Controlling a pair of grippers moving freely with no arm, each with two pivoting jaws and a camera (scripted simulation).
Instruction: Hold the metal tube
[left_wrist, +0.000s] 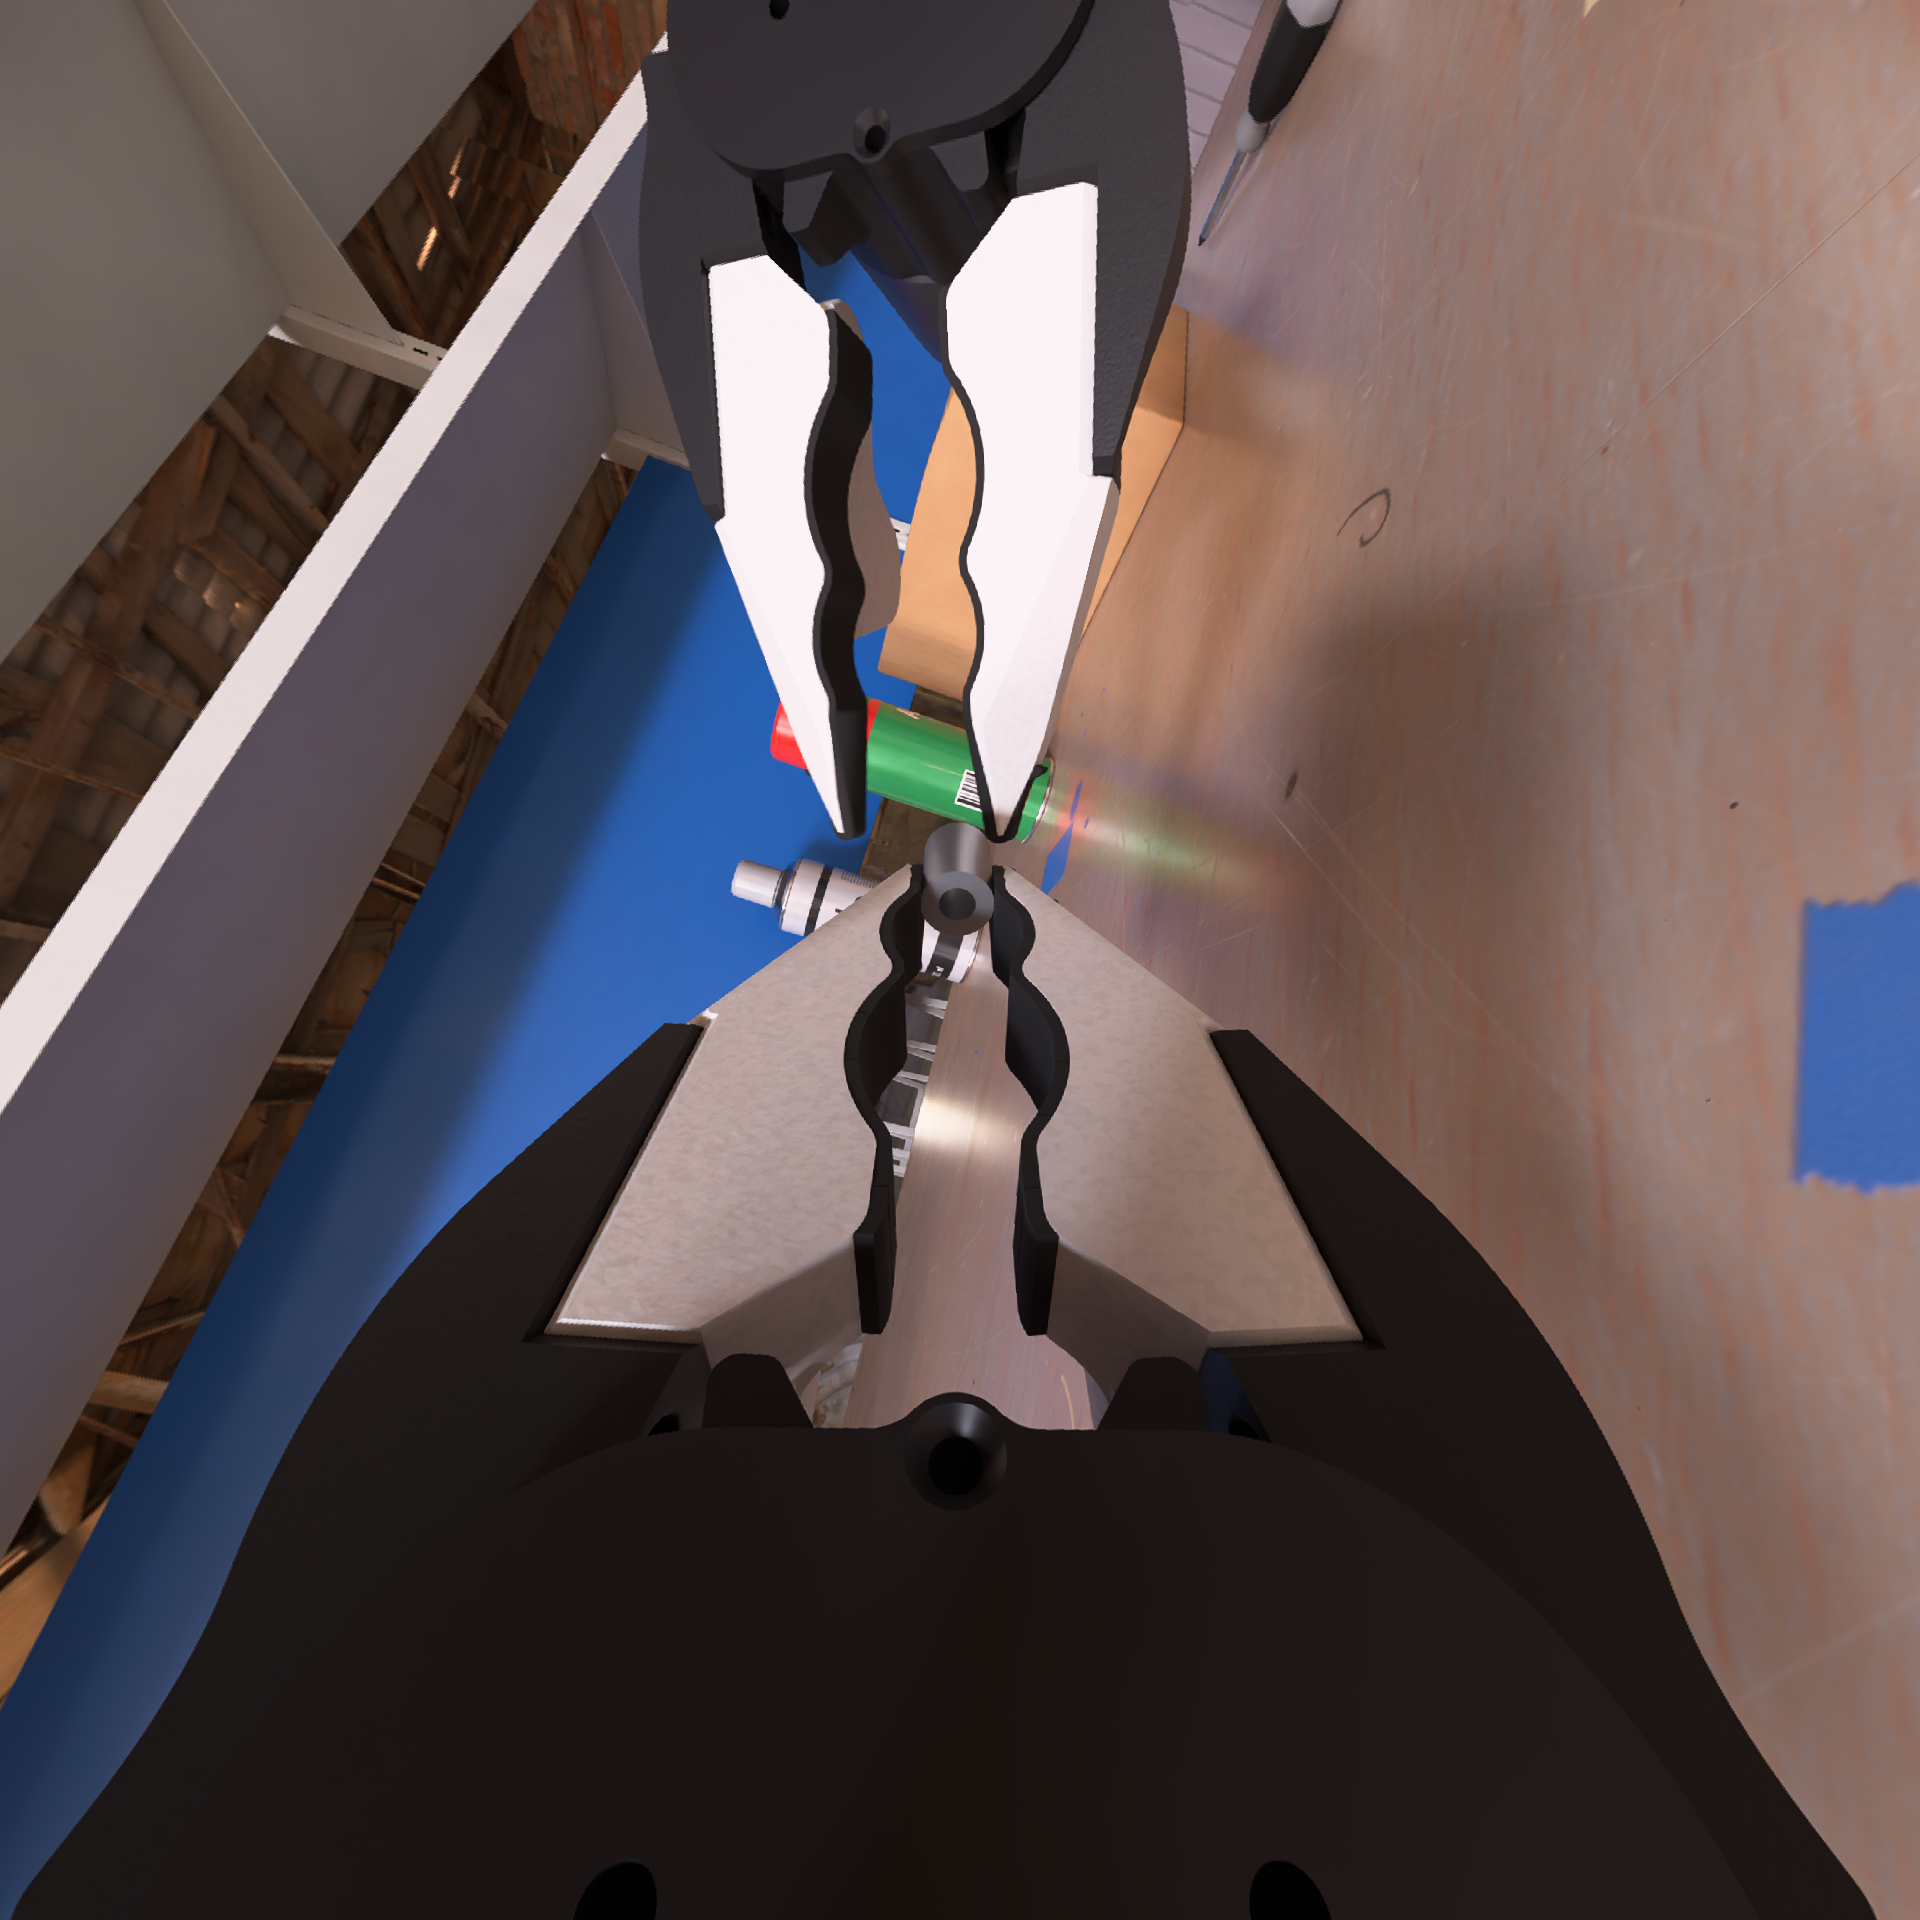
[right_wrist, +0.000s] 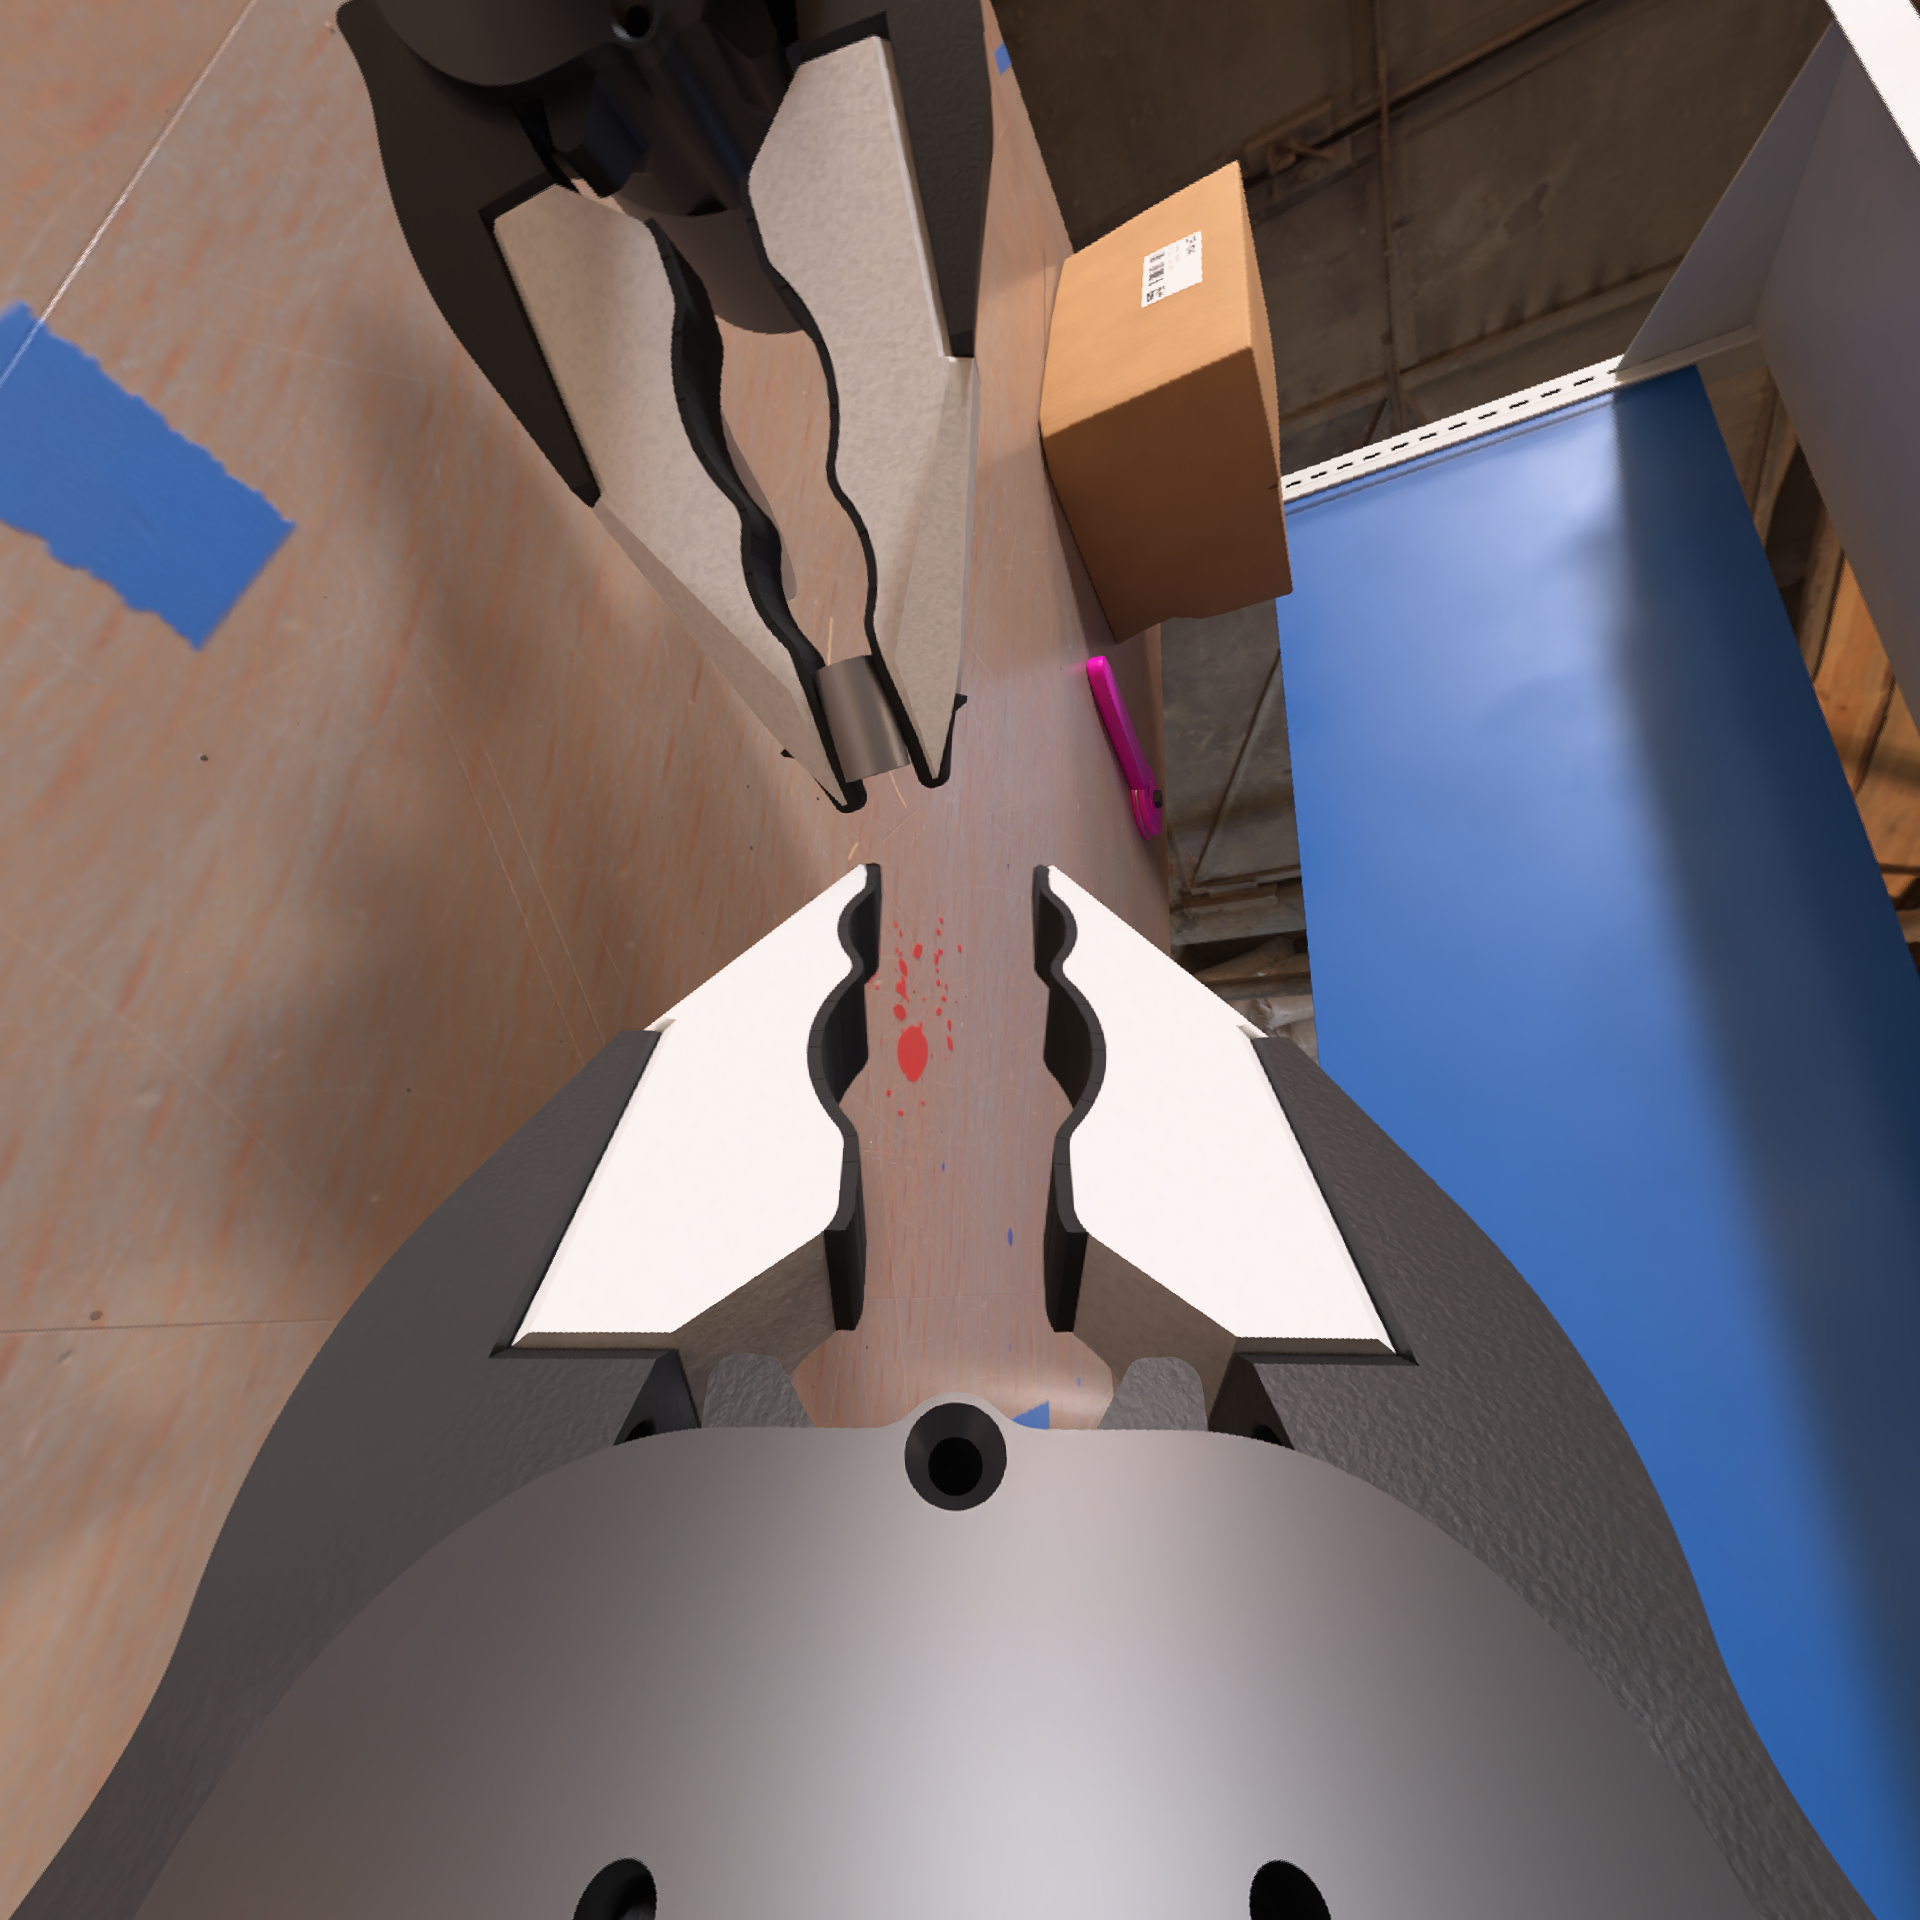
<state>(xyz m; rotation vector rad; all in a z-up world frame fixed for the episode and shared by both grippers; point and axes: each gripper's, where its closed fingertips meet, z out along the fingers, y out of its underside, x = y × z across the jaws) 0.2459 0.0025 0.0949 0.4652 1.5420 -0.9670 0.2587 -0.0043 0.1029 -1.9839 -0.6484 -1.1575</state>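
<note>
Pinching the metal tube (left_wrist: 954, 883) between its fingertips, the left gripper (left_wrist: 954, 891) had its jaws drawn together on the short grey cylinder, whose open end faced the left wrist camera. From the right wrist view the same tube (right_wrist: 854, 719) showed as a stubby sleeve seated at the very tips of that gripper, lifted off the wooden tabletop (right_wrist: 364, 935). The right gripper (right_wrist: 956, 883) stood tip to tip with it, near but not touching, its jaws apart with nothing between them (only a red paint spatter (right_wrist: 911, 1049) showed on the wood through the gap).

As a judgement, the hold itself was in hand: one gripper carried the tube while the other waited close by. If a second grip was wanted, the next move called for the right gripper to line up with the free end of the tube and ease forward before pinching, since little of the tube stuck out past the left tips.

Farther out lay a green can (left_wrist: 940, 774), a white cylindrical part (left_wrist: 795, 891), a cardboard box (right_wrist: 1164, 405), a pink tool (right_wrist: 1122, 743) and a strip of blue tape (right_wrist: 125, 478), with a blue panel (right_wrist: 1558, 935) beside the table edge.
</note>
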